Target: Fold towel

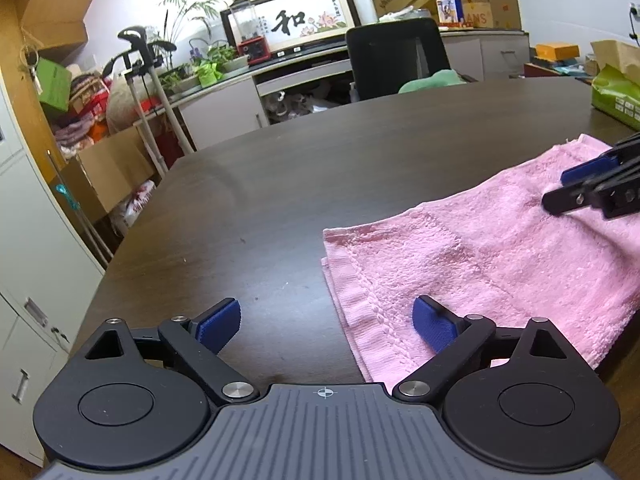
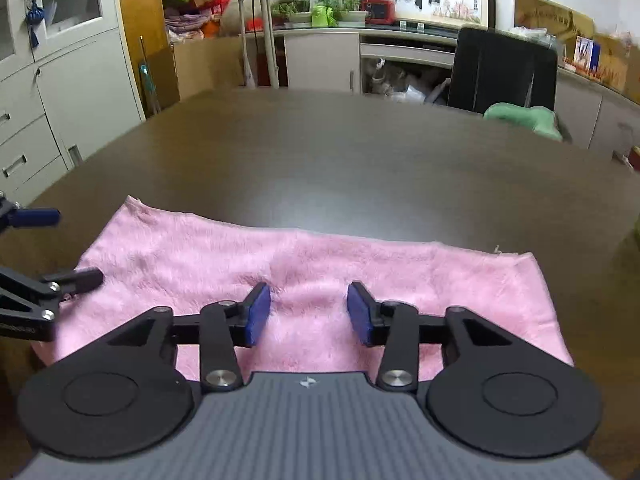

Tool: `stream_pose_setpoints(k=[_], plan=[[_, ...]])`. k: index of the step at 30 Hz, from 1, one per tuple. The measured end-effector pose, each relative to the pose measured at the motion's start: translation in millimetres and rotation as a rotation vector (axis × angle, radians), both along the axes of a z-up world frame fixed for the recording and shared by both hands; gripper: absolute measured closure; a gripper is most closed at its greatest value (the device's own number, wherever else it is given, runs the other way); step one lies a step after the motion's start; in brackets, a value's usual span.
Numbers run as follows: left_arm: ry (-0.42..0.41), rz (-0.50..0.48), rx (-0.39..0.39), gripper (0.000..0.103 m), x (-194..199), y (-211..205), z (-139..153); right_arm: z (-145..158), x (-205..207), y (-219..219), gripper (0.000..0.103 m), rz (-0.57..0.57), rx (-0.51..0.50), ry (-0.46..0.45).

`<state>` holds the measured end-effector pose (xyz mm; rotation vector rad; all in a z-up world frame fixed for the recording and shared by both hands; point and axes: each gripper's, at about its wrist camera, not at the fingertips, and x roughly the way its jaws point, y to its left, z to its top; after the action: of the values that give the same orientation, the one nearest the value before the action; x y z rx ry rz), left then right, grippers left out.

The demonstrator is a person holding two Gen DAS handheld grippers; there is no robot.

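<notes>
A pink towel (image 1: 480,256) lies folded in layers on the dark wooden table (image 1: 280,184). My left gripper (image 1: 326,324) is open wide at the towel's left end, its right pad over the hemmed edge and its left pad over bare table. My right gripper (image 2: 308,312) is open and empty just above the middle of the towel (image 2: 320,264). The right gripper shows in the left wrist view (image 1: 592,192) over the towel's far right part. The left gripper shows at the left edge of the right wrist view (image 2: 52,248).
A black office chair (image 1: 396,58) with a green cloth (image 1: 434,80) stands behind the table's far edge. A green bag (image 1: 616,96) sits on the table at the far right. Cabinets (image 2: 60,92), boxes, plants and a tripod (image 1: 156,92) stand around the room.
</notes>
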<state>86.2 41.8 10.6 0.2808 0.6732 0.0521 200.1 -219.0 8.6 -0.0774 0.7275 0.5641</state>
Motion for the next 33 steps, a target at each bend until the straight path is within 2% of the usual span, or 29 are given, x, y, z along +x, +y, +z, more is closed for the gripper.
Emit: stream_pose_setpoints(k=[2, 5, 7, 10, 11, 13, 19, 23, 26, 30, 33], plan=[[-0.014, 0.007, -0.002, 0.010, -1, 1, 2, 5, -2, -8, 0.057, -0.010, 0.046, -0.007], [-0.070, 0.032, -0.057, 0.012, -4, 9, 11, 14, -8, -20, 0.057, -0.044, 0.092, -0.029], [-0.096, 0.025, -0.122, 0.012, -7, 15, 17, 16, -8, -30, 0.057, -0.069, 0.127, -0.007], [-0.083, -0.065, -0.249, 0.012, -11, 16, 20, 14, -5, -46, 0.051, -0.101, 0.169, 0.041], [-0.066, -0.101, -0.265, 0.012, -12, 13, 19, 13, -4, -48, 0.050, -0.107, 0.170, 0.047], [-0.042, -0.145, -0.257, 0.012, -15, 7, 17, 6, 0, -56, 0.049, -0.127, 0.169, 0.086], [0.037, -0.184, -0.109, 0.013, -32, -7, -5, -7, 4, -65, 0.044, -0.148, 0.188, 0.137], [-0.002, -0.193, -0.035, 0.013, -50, -5, -6, -9, -1, -58, 0.031, -0.121, 0.170, 0.128], [-0.012, -0.162, -0.020, 0.013, -60, 0, -4, -9, -6, -49, 0.025, -0.103, 0.137, 0.110], [-0.045, -0.077, -0.103, 0.014, -61, 12, 11, -9, -9, -46, 0.023, -0.103, 0.132, 0.108], [-0.053, -0.028, -0.073, 0.015, -54, 10, 14, -9, -8, -49, 0.023, -0.101, 0.145, 0.111]])
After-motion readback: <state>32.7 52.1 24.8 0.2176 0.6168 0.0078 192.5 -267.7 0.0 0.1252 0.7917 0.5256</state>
